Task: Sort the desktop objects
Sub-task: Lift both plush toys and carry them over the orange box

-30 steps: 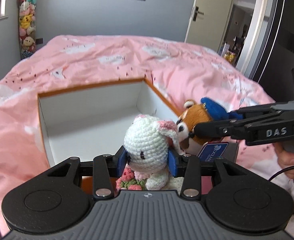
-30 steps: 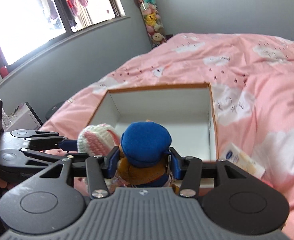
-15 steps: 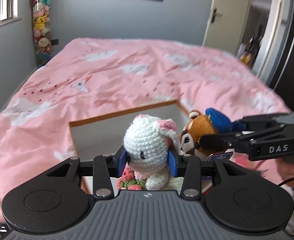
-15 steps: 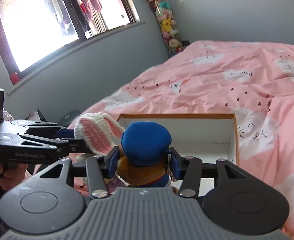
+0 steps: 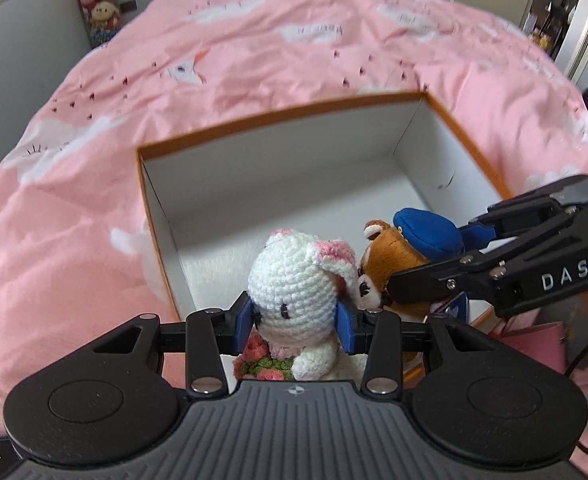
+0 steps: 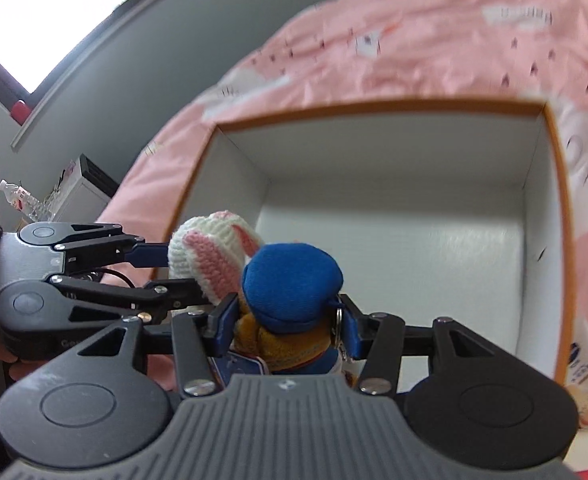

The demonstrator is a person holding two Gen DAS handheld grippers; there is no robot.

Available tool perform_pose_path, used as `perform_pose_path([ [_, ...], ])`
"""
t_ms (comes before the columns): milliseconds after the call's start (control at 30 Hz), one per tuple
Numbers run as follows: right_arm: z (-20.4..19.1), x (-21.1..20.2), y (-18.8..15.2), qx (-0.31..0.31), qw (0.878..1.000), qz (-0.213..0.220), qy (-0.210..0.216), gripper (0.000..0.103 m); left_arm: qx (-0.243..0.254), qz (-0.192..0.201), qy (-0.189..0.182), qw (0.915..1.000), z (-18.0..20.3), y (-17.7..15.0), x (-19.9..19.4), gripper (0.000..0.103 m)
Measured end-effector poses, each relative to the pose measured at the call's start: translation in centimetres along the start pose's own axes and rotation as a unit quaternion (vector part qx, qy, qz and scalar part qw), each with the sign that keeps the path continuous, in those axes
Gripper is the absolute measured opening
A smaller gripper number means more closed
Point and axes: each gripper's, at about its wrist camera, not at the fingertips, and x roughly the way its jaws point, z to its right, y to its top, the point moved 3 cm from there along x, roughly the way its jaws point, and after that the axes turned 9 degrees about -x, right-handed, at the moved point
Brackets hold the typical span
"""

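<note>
Left wrist view: the left gripper clamps a crocheted white bunny above the box's near edge, while the right gripper grips a blue-capped bear beside it. Both toys should clear the near wall, well over the white floor, before either is released.

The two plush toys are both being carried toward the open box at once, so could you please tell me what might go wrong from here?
1. The crochet bunny in the left hand-held gripper and the capped bear in the right hand-held gripper press together; releasing one could drag the other.
2. Both toys hang near the box's near edge; an early drop might land on the rim or the pink bedding.
3. The two hand-held grippers sit close and could collide.
</note>
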Motion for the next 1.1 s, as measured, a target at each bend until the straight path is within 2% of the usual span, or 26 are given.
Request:
perform_pose_path([
  [167, 1.1, 2.4, 0.0, 0.016, 0.999, -0.029, 0.02, 0.054, -0.02, -0.024, 0.021, 0.9993, -0.3, -0.6, 1.7, 0.049],
  [400, 1.8, 4.0, 0.6, 0.029, 0.999, -0.03, 0.035, 0.056, -0.016, 0.008, 0.069, 0.9974, 0.9, -1.3, 2.5, 0.051],
  [600, 1.7, 4.6, 1.2, 0.028, 0.999, -0.025, 0.015, 0.057, 0.001, 0.038, 0.097, 0.9945, 1.6, -1.6, 2.8, 0.054],
  [833, 1.0, 5.2, 1.4, 0.013, 1.0, -0.016, -0.022, 0.063, 0.037, 0.069, 0.121, 0.9896, 2.2, -2.0, 3.2, 0.062],
  [967, 1.1, 5.6, 1.3, 0.008, 0.999, -0.019, -0.045, 0.066, 0.034, 0.092, 0.106, 0.9895, 2.0, -2.0, 2.8, 0.062],
  [1100, 1.4, 5.8, 1.1, 0.013, 0.999, -0.018, -0.043, 0.066, 0.013, 0.099, 0.073, 0.9924, 1.2, -1.7, 2.0, 0.062],
])
